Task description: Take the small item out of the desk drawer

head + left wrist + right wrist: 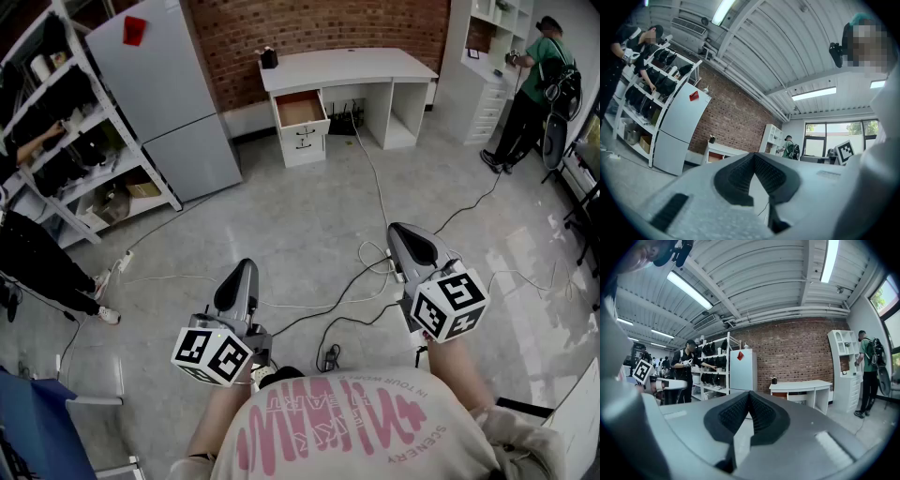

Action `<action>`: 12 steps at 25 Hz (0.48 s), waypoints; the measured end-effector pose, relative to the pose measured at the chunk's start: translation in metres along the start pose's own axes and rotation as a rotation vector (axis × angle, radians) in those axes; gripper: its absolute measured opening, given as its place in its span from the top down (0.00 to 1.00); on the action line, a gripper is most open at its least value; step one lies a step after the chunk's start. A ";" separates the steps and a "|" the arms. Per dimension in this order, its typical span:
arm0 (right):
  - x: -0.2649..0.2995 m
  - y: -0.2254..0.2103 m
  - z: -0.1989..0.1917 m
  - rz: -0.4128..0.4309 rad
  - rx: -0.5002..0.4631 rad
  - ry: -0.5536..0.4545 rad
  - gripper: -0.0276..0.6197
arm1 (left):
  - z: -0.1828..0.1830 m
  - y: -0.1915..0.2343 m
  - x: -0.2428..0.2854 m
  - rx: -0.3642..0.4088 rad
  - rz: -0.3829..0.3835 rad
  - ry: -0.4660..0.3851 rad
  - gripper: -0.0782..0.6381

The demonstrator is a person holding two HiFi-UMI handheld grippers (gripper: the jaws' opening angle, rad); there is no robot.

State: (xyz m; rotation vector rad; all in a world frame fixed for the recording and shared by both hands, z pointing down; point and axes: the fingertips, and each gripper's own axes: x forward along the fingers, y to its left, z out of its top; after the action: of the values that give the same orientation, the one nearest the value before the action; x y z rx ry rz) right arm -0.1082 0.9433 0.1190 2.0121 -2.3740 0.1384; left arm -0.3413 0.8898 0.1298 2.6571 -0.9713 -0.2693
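The left gripper point(246, 267) and the right gripper point(401, 230) are both held level in front of the person's chest, at about 11 and 1 o'clock. In each gripper view the ribbed black pads meet at the tips, so both pairs of jaws are closed with nothing between them.

Beyond them lies pale grey floor, with thin cables point(375, 187) trailing across it toward 12 o'clock.

At 12 o'clock, well apart from both grippers, a white desk point(347, 66) stands against a red brick wall. Its top left drawer point(306, 131) is pulled out – a white front with a brown, wood-coloured inside. The small item cannot be made out from here; the drawer's inside reads only as a plain brown patch. A small dark object point(269, 58) sits on the desktop's left end.

At 10 o'clock stands a tall grey fridge point(169, 94), and further left a white shelf rack point(84, 141). At 2 o'clock a person in a green top point(530, 84) faces white shelving.
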 end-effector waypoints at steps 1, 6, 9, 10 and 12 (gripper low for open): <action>0.000 0.001 -0.001 0.000 0.000 0.003 0.94 | 0.000 0.000 -0.001 -0.001 0.000 -0.001 0.89; -0.001 0.000 -0.005 0.001 0.000 0.016 0.94 | -0.003 0.000 -0.002 -0.007 0.004 0.005 0.89; 0.000 -0.002 -0.007 -0.006 0.008 0.025 0.94 | -0.003 0.001 0.001 -0.005 0.001 0.016 0.89; 0.001 -0.002 -0.007 -0.006 0.016 0.027 0.94 | -0.003 0.002 0.002 -0.005 -0.001 0.019 0.89; 0.006 -0.002 -0.008 0.000 0.039 0.022 0.94 | -0.004 0.007 0.003 -0.004 -0.004 0.027 0.89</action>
State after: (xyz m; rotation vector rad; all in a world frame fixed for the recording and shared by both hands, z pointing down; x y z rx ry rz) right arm -0.1077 0.9376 0.1276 2.0171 -2.3764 0.2074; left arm -0.3418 0.8833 0.1352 2.6523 -0.9557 -0.2353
